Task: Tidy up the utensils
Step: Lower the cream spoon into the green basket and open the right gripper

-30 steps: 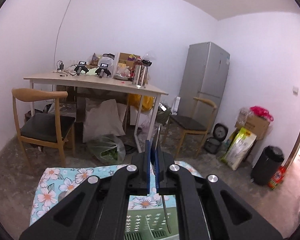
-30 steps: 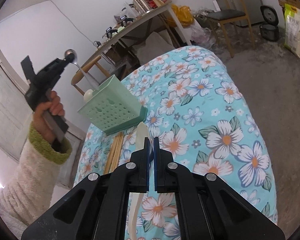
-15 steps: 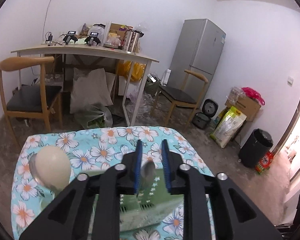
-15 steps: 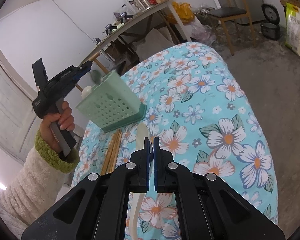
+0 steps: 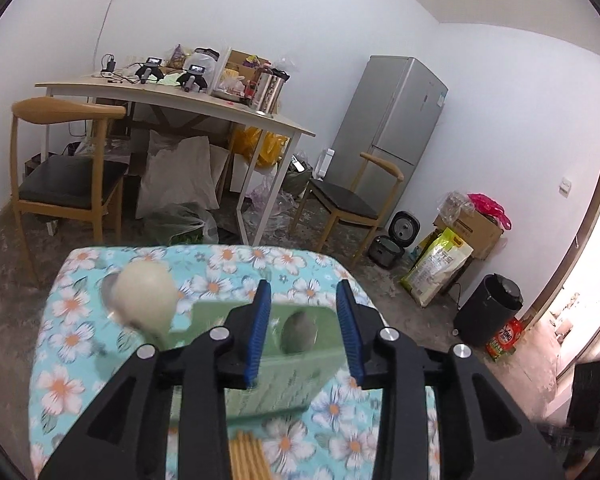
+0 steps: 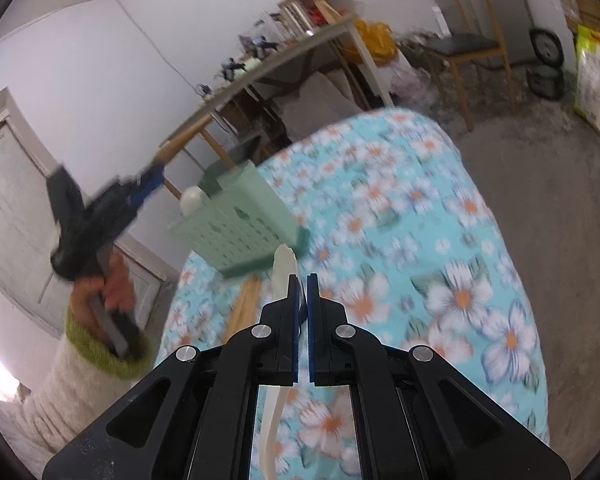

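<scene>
In the left wrist view my left gripper hangs just above the green perforated caddy, its jaws opening. A metal spoon stands in the caddy between the blue pads, which do not touch it. A cream spoon and another metal spoon stand in the caddy's left part. In the right wrist view my right gripper is shut on a cream spoon. Its bowl points toward the caddy and its handle trails under the gripper. The left gripper shows there blurred, beside the caddy.
Wooden chopsticks lie on the floral tablecloth in front of the caddy, also seen as chopsticks left of my right gripper. A person's hand in a cream sleeve holds the left tool. A table and chairs stand beyond.
The left gripper came down to the caddy, opened and let the metal spoon drop in. The right gripper stayed shut and rose a little; the cream spoon now shows more edge-on.
</scene>
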The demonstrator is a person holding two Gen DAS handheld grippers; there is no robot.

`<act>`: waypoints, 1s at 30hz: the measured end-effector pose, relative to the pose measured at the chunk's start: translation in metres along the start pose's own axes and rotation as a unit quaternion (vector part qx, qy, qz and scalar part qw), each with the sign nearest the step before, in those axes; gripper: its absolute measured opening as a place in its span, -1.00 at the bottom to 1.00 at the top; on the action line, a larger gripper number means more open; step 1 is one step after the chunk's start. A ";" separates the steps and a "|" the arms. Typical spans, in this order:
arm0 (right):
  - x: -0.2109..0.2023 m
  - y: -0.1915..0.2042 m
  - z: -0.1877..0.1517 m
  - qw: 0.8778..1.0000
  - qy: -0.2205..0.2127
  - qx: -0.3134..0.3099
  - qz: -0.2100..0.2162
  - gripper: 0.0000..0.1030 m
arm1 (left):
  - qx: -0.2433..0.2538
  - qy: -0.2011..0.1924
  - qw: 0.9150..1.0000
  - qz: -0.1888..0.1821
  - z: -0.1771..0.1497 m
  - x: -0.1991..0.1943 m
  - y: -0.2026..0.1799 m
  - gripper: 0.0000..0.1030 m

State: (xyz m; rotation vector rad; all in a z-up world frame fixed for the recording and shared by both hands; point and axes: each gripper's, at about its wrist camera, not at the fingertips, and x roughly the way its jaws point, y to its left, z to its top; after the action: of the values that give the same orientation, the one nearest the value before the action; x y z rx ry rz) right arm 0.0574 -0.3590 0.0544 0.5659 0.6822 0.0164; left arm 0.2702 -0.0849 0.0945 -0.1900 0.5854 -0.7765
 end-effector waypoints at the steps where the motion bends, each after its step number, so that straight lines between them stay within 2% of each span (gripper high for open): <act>1: 0.000 0.006 0.008 1.000 -0.008 -0.009 0.003 -0.97 | 0.000 0.001 1.000 0.000 -0.004 -0.008 0.003 -0.30; 6: 0.008 0.046 0.058 0.996 -0.066 -0.054 0.023 -0.97 | -0.007 0.011 1.000 0.019 -0.038 -0.056 0.020 -0.06; 9: 0.021 0.073 0.092 0.990 -0.111 -0.078 0.036 -0.97 | -0.018 0.019 0.999 0.045 -0.064 -0.087 0.037 0.04; 13: 0.048 0.109 0.125 0.976 -0.177 -0.120 0.035 -0.97 | -0.046 0.026 0.994 0.092 -0.104 -0.130 0.066 0.12; 16: 0.072 0.126 0.138 0.966 -0.208 -0.152 0.021 -0.97 | -0.055 0.045 0.989 0.129 -0.130 -0.150 0.081 0.14; 21: 0.111 0.135 0.143 0.954 -0.228 -0.197 -0.006 -0.97 | -0.095 0.060 0.982 0.153 -0.154 -0.169 0.109 0.15; 24: 0.131 0.132 0.140 0.951 -0.225 -0.211 -0.017 -0.97 | -0.101 0.061 0.980 0.158 -0.154 -0.168 0.116 0.15; 30: 0.157 0.125 0.133 0.949 -0.213 -0.232 -0.031 -0.97 | -0.117 0.056 0.981 0.143 -0.142 -0.157 0.119 0.15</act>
State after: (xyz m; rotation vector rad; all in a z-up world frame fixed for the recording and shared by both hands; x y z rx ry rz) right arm 0.2809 -0.2873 0.1081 0.0827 0.2553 -0.0045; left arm 0.1736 0.1167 -0.0001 -0.2737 0.7916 -0.4398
